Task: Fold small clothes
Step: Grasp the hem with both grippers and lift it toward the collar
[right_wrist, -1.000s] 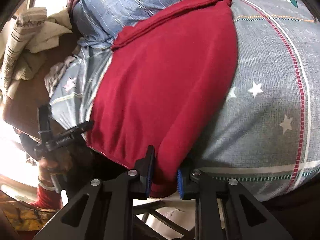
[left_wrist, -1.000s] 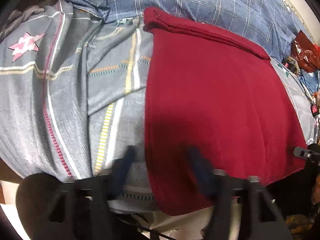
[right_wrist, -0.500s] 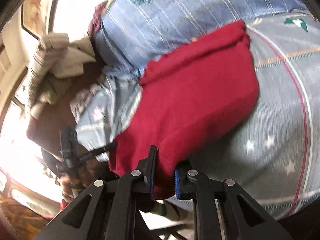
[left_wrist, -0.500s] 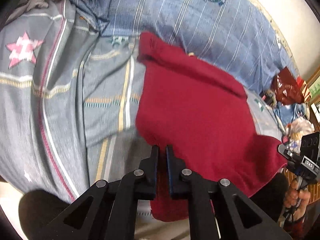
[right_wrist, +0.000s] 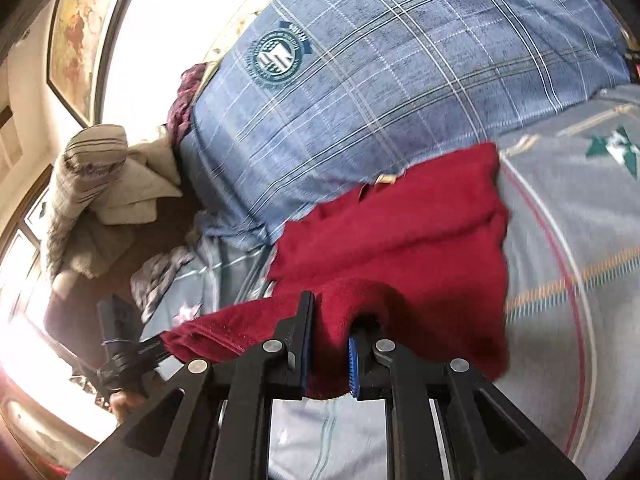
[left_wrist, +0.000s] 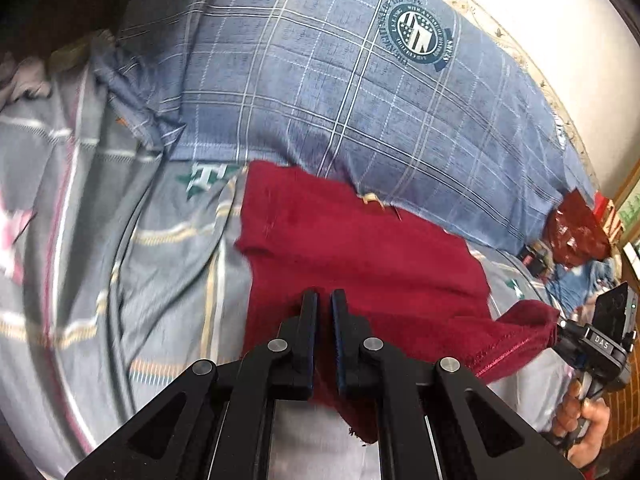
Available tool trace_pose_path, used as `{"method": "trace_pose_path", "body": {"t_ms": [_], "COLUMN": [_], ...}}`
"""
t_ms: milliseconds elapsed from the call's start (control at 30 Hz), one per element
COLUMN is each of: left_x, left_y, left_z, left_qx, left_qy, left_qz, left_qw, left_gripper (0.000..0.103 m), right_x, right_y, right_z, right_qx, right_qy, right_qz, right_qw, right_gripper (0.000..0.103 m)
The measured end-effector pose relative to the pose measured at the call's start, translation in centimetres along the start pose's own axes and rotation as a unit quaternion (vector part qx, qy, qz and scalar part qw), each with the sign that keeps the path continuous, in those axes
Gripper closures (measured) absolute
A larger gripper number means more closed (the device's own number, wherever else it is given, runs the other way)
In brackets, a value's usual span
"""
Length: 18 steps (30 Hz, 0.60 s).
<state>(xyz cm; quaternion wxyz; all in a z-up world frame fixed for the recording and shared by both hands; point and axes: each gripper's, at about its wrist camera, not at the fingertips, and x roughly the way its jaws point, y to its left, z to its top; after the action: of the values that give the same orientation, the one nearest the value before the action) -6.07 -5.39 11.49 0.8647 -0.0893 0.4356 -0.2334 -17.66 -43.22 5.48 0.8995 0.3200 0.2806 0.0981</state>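
Observation:
A dark red garment (left_wrist: 360, 256) lies on a grey patterned bedsheet (left_wrist: 120, 240), its far edge against a blue plaid pillow (left_wrist: 340, 80). My left gripper (left_wrist: 324, 300) is shut on the garment's near left corner and holds it above the bed. My right gripper (right_wrist: 328, 312) is shut on the garment's near right corner (right_wrist: 332, 320), with a thick fold of cloth between its fingers. The near edge hangs lifted between both grippers. The right gripper also shows in the left wrist view (left_wrist: 560, 332). The garment in the right wrist view (right_wrist: 400, 240) sags toward the pillow.
The blue plaid pillow (right_wrist: 400, 60) with a round crest lies along the wall. A pile of folded pale cloths (right_wrist: 104, 184) sits at the left. A red bag (left_wrist: 576, 228) and clutter lie at the far right of the bed.
The left gripper has closed on the garment's near corner. Both grippers have lifted the near edge up and carried it toward the pillow, so the garment bunches and looks shorter.

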Motion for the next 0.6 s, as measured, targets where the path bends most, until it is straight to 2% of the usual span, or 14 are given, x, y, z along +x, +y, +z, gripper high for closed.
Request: {"method": "trace_pose_path", "body": {"t_ms": [200, 367, 500, 533, 567, 600], "left_x": [5.3, 11.1, 15.7, 16.4, 16.9, 17.2], "left_y": [-0.2, 0.5, 1.9, 2.3, 2.8, 3.3], "left_z": [4.7, 8.3, 10.2, 10.5, 10.8, 11.1], "left_qx": [-0.013, -0.034, -0.065, -0.071, -0.077, -0.085], "left_qy": [-0.014, -0.003, 0.010, 0.013, 0.018, 0.019], "left_qz": [0.027, 0.046, 0.064, 0.071, 0.077, 0.080], "left_qw": [0.9995, 0.9984, 0.9958, 0.9949, 0.9938, 0.9930], "left_gripper": [0.097, 0.097, 0.092, 0.089, 0.071, 0.057], "right_x": [3.4, 6.2, 9.6, 10.7, 11.5, 12.3], "right_y": [-1.6, -3.2, -5.1, -6.0, -6.8, -7.3], "right_z": [4.3, 8.0, 10.8, 11.4, 11.7, 12.0], "right_qx": [0.000, -0.003, 0.015, 0.028, 0.037, 0.040], "right_qy": [-0.005, -0.006, -0.003, 0.002, 0.011, 0.023], "right_qz": [-0.026, -0.043, -0.060, -0.071, -0.084, -0.096], "right_qw": [1.000, 0.999, 0.998, 0.997, 0.996, 0.994], "right_gripper": [0.090, 0.090, 0.087, 0.084, 0.082, 0.074]}}
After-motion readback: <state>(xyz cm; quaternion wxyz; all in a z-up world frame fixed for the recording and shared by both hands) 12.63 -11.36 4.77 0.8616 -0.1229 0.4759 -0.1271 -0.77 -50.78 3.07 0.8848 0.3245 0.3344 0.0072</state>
